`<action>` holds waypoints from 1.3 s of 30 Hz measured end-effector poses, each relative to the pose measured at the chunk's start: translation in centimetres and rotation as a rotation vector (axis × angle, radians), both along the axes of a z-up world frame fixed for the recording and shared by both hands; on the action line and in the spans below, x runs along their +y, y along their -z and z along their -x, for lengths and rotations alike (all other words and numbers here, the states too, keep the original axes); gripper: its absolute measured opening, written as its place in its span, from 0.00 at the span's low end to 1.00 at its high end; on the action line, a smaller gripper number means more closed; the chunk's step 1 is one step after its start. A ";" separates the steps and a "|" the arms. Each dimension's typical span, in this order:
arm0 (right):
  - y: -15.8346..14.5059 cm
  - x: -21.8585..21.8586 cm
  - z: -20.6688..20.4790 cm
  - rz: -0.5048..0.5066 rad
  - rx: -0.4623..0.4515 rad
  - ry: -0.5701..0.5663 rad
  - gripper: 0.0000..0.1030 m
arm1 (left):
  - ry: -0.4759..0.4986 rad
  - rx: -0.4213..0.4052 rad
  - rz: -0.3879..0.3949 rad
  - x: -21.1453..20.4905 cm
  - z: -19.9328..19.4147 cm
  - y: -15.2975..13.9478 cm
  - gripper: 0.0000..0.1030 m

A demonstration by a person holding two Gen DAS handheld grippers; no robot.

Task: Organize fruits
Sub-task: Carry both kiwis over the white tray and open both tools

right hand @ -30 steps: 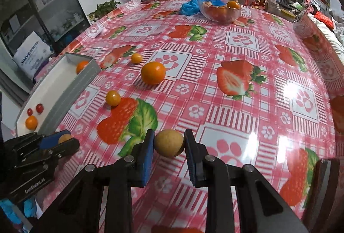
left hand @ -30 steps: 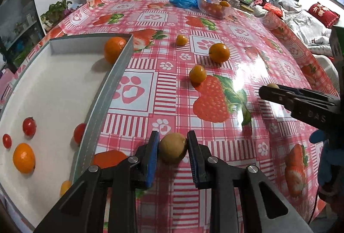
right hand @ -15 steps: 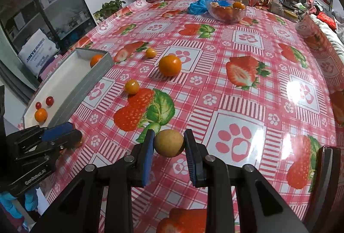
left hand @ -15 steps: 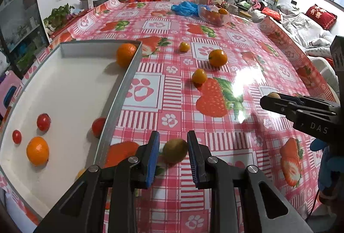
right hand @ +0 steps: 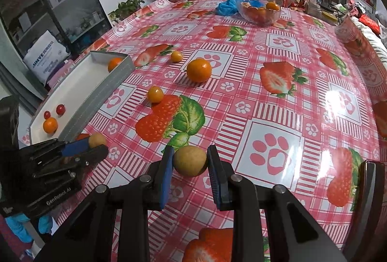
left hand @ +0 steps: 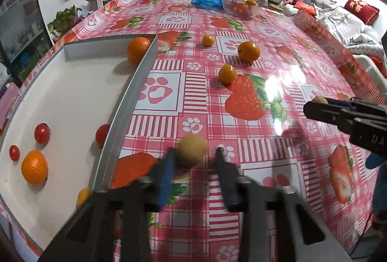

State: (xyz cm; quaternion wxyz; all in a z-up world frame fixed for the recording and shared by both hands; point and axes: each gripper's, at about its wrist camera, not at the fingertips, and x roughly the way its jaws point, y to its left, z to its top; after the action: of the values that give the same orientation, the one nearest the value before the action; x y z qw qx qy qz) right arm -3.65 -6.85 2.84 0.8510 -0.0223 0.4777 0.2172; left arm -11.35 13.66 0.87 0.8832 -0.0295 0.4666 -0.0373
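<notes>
1. Fruits: a small round tan-brown fruit [left hand: 191, 151] sits pinched in my left tongs [left hand: 193, 160]; that view is blurred, so the right pad's contact is my best guess.
2. My right tongs [right hand: 189, 160] pinch a second tan-brown fruit [right hand: 190, 160] above the glossy red strawberry-print tablecloth [right hand: 278, 102].
3. The shallow white grey-walled tray [left hand: 125, 102] lies to the left, oranges inside.
4. Both fruits look light, smooth and likely to roll; I'd grip across the widest middle, gently.

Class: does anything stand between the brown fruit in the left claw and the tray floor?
Only the tray's grey side wall, left of the brown fruit in the left claw; beyond it, open white floor.
</notes>
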 end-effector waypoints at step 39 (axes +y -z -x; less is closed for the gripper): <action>-2.7 12.5 -0.3 0.042 -0.035 -0.200 0.29 | -0.192 -0.139 0.009 10.3 0.7 -5.0 0.27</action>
State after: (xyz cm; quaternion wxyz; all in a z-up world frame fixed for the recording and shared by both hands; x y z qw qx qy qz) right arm -3.38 5.64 5.57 0.8327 -0.0915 0.4624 0.2906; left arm -12.02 23.98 5.92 0.9128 -0.0754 0.3990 0.0434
